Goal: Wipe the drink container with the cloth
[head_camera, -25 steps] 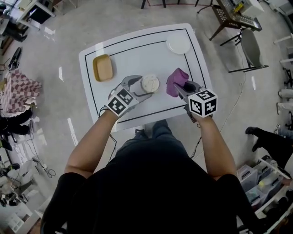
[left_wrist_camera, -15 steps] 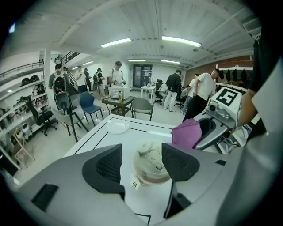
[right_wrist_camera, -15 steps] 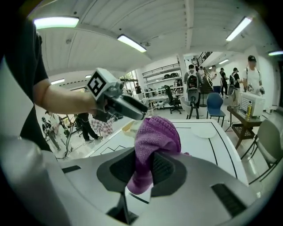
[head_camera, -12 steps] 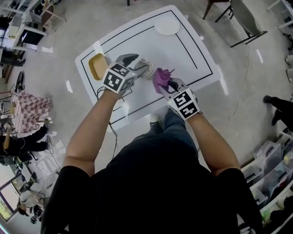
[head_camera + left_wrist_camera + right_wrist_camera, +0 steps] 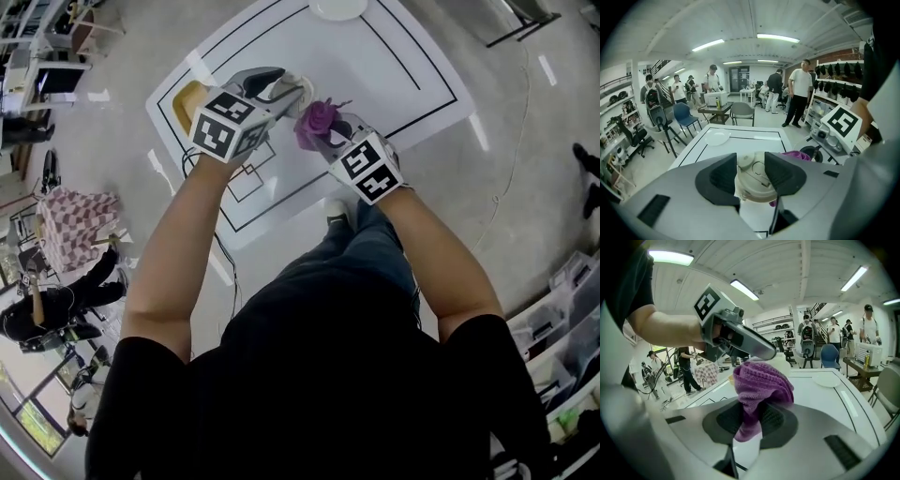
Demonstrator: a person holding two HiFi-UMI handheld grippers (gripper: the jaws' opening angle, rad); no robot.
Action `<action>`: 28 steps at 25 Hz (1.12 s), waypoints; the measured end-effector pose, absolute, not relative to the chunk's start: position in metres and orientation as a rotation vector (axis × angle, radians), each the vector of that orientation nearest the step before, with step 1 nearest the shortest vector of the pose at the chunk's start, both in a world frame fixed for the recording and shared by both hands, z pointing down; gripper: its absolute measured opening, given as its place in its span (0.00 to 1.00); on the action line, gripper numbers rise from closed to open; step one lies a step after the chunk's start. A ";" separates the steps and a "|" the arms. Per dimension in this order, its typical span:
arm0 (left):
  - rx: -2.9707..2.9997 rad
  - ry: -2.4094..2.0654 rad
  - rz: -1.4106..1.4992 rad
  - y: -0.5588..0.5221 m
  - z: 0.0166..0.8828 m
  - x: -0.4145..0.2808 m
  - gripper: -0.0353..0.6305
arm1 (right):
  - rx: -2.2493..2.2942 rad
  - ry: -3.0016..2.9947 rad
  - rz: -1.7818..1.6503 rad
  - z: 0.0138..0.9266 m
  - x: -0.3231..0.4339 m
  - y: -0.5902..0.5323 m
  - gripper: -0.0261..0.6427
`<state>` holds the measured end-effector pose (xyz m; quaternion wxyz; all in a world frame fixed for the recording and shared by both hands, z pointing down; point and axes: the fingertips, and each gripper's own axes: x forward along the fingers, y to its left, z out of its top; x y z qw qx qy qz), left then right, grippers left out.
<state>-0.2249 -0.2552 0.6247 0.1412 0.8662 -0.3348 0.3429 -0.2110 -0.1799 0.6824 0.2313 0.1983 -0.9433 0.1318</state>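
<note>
Gripped in left gripper (image 5: 751, 163), after just closing jaws onto both sides: white lidded cup (image 5: 753, 185), at near part of white table (image 5: 403, 66). Held so to steady for rubbing. Pinched tight in right gripper (image 5: 750, 423): purple knit cloth (image 5: 761, 380), bunch left jutting forward, just beside cup, probably as wiping pad.

Left gripper (image 5: 751, 165) jaws have just been closing, and the cup (image 5: 753, 183) is between them, pads against its sides, lid facing us. A purple cloth (image 5: 798, 154) peeks out just right of it. Beyond, a white plate (image 5: 717, 137) sits on the worktop (image 5: 750, 140), well apart. People stand farther back.
</note>
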 end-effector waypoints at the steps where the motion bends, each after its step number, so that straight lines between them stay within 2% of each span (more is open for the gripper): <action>1: 2.506 -0.963 0.992 -0.253 0.628 -0.225 0.37 | 0.554 -2.590 0.392 0.693 -0.212 -0.180 0.18; 9: 2.530 -0.961 0.974 -0.257 0.638 -0.198 0.37 | 0.573 -2.469 0.588 0.773 -0.187 -0.191 0.18; 15: 2.536 -0.948 0.972 -0.256 0.643 -0.199 0.37 | 0.614 -2.427 0.661 0.791 -0.183 -0.188 0.18; 23: 2.532 -0.943 0.982 -0.256 0.642 -0.198 0.37 | 0.726 -2.486 0.662 0.746 -0.129 -0.193 0.17; 28: 2.528 -0.945 0.990 -0.256 0.641 -0.195 0.37 | 0.764 -2.599 0.508 0.687 -0.121 -0.220 0.17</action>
